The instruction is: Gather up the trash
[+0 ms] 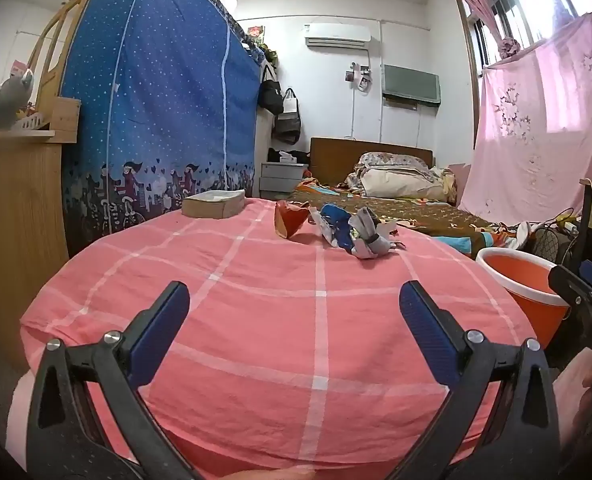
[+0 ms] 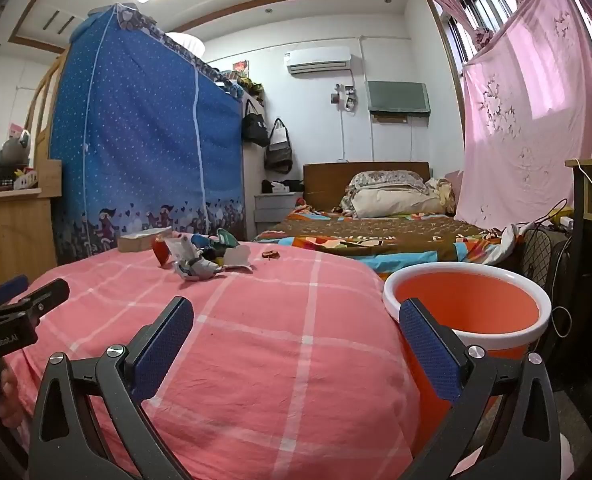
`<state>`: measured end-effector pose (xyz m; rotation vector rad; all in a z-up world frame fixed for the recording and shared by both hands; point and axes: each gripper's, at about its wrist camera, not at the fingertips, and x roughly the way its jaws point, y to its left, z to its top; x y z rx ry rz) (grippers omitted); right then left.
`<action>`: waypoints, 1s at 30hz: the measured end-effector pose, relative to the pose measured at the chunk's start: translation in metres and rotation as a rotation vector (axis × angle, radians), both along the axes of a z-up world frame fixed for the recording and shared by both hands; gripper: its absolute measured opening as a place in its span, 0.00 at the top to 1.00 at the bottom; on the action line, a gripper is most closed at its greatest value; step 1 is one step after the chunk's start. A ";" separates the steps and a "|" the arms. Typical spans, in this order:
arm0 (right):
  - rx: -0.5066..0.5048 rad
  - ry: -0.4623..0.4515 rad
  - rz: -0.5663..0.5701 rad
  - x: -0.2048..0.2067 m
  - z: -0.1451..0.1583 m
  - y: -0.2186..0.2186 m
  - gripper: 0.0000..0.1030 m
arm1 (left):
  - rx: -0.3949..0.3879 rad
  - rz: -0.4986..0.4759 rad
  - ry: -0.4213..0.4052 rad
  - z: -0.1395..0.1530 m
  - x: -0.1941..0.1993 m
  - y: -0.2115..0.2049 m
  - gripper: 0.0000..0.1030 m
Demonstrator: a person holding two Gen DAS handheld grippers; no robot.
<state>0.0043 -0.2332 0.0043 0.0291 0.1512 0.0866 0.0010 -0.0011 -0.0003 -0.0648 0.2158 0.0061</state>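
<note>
- both claws, left gripper (image 1: 294, 300) and right gripper (image 2: 296, 316), gape wide, holding nothing
- orange bucket (image 2: 495, 332) stands just beside the pink checked cloth (image 1: 256, 280)
- crumpled wrappers (image 1: 335, 228), red, blue and grey, lie heaped at the cloth's far side, near a cardboard box (image 1: 214, 203)
- beyond: bed (image 1: 395, 200), blue dotted wardrobe (image 1: 156, 100)

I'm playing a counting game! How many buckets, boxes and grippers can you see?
bucket: 1
box: 1
grippers: 2, the left gripper and the right gripper
Total: 4
</note>
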 end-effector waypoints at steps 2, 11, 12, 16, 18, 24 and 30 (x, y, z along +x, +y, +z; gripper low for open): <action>-0.001 -0.003 0.001 0.000 0.000 0.000 0.00 | -0.015 0.002 -0.010 0.000 -0.001 0.001 0.00; -0.003 0.000 0.001 0.000 0.000 0.001 0.00 | -0.012 0.003 -0.004 -0.004 -0.003 0.004 0.00; -0.002 0.000 0.000 0.000 0.000 0.000 0.00 | -0.012 0.004 -0.003 -0.004 -0.002 0.004 0.00; -0.001 -0.001 0.000 0.000 0.000 -0.001 0.00 | -0.012 0.004 -0.003 -0.003 -0.002 0.004 0.00; -0.004 0.001 0.001 0.001 -0.001 0.001 0.00 | -0.013 0.003 -0.003 -0.003 -0.002 0.005 0.00; -0.005 0.002 0.001 0.001 -0.001 0.001 0.00 | -0.013 0.003 -0.002 -0.004 0.000 0.006 0.00; -0.006 0.003 0.001 0.001 -0.001 0.001 0.00 | -0.012 0.002 0.001 -0.005 0.000 0.008 0.00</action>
